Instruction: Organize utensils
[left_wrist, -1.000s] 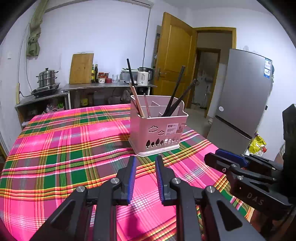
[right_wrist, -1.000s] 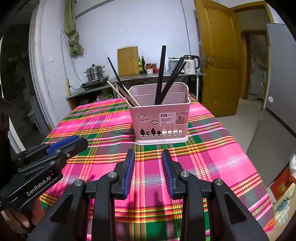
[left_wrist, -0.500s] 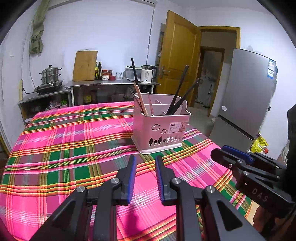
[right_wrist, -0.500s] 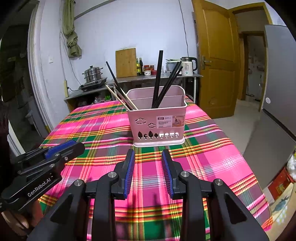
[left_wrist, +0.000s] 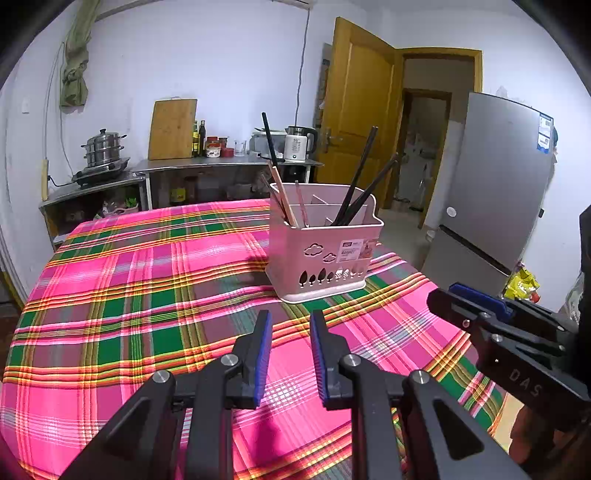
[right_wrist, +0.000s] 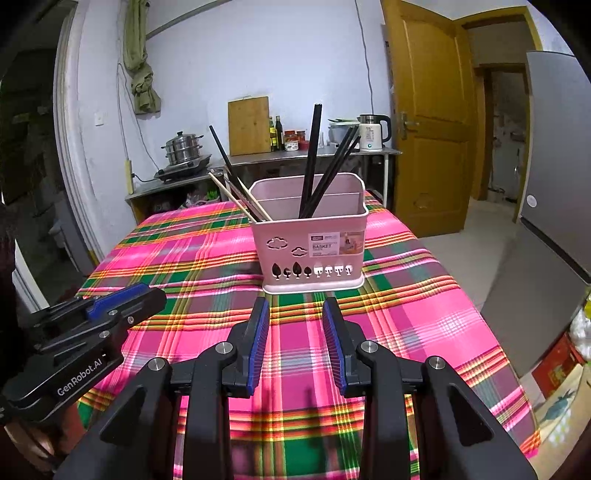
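A pink utensil basket (left_wrist: 322, 253) (right_wrist: 309, 251) stands on the plaid tablecloth (left_wrist: 147, 295) (right_wrist: 406, 314). Black chopsticks (left_wrist: 360, 181) (right_wrist: 312, 158) stand in its right compartment. Wooden chopsticks (left_wrist: 284, 195) (right_wrist: 236, 199) and one black chopstick lean in its left compartment. My left gripper (left_wrist: 290, 328) is open and empty, above the cloth in front of the basket; it also shows in the right wrist view (right_wrist: 122, 299). My right gripper (right_wrist: 295, 314) is open and empty, in front of the basket; it also shows in the left wrist view (left_wrist: 465, 299).
A steel counter (left_wrist: 221, 166) behind the table carries a steamer pot (left_wrist: 105, 147), a cutting board (left_wrist: 171, 129), bottles and a kettle (left_wrist: 297, 144). A grey fridge (left_wrist: 491, 184) stands at the right. A yellow door (right_wrist: 432, 140) stands open beyond the table.
Both grippers have drawn back a little from the basket, so it looks slightly smaller and farther. Both stay open and empty. The basket has not moved.
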